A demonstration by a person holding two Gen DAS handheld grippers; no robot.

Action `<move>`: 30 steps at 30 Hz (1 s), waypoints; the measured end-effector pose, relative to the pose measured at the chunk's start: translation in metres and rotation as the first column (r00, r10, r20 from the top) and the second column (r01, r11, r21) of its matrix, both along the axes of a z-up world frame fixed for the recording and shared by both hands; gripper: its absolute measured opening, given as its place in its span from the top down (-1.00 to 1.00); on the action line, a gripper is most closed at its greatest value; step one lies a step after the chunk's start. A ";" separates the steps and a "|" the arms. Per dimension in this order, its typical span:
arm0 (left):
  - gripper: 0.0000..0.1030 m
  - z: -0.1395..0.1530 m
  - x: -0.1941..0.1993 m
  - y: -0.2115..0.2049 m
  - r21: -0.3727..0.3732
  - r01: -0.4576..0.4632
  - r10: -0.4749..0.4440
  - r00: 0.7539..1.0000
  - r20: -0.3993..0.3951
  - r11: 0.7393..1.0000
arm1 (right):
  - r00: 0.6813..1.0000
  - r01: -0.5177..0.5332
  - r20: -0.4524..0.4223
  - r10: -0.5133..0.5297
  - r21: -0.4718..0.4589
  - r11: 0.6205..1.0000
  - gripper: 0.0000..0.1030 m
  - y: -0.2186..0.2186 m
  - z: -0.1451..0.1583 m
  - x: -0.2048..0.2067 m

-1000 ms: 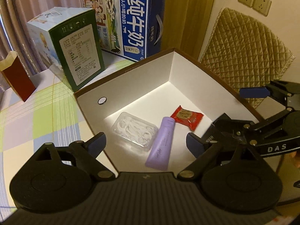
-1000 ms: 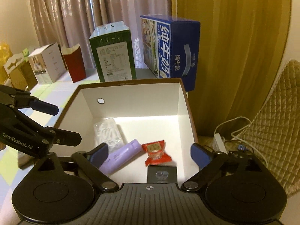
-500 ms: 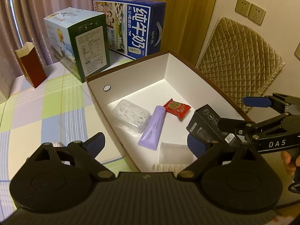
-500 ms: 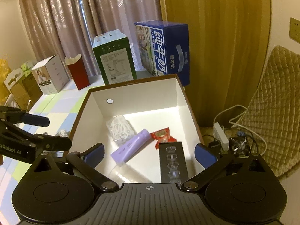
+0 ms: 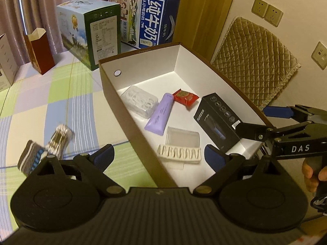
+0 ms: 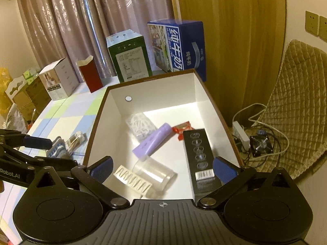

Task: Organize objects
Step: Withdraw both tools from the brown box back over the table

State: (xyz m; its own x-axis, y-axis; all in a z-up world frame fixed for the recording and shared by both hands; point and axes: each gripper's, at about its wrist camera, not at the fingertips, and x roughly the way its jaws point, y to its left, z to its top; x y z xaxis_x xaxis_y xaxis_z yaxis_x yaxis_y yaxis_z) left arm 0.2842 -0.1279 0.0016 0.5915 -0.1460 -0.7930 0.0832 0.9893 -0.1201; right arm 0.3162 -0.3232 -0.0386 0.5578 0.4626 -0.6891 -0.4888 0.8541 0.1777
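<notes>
Left gripper (image 5: 157, 156) first: its fingers are spread wide with nothing pinched, straddling the near left wall of the open box (image 5: 130, 122). Just past its right fingertip (image 5: 212, 157) lie a ribbed white tray (image 5: 179, 153) and a clear plastic case (image 5: 183, 137), touching each other. Outside the box, beyond the left fingertip (image 5: 104, 155), a bundle of cotton swabs (image 5: 59, 138) and a striped folded cloth (image 5: 30, 159) sit on the checked tablecloth (image 5: 40, 102).

Right gripper (image 6: 162, 167) now: fingers fully apart, empty, hovering over the near end of the box. A black carton (image 6: 198, 153) lies just inside its right fingertip (image 6: 223, 170), running away from it. Farther on, between the fingers, a purple tube (image 6: 152, 141) lies slantwise, a red sachet (image 6: 181, 129) is at its far end, and a clear blister pack (image 6: 141, 125) is beside it.

Beyond the box stand a green carton (image 6: 130, 57) and a blue milk carton (image 6: 177, 47).
</notes>
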 end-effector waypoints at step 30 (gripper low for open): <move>-0.80 -0.021 -0.114 0.102 0.008 -0.159 0.159 0.986 -0.053 0.987 | 0.987 -0.123 -0.098 0.127 0.039 0.992 -0.96 0.091 -0.023 -0.103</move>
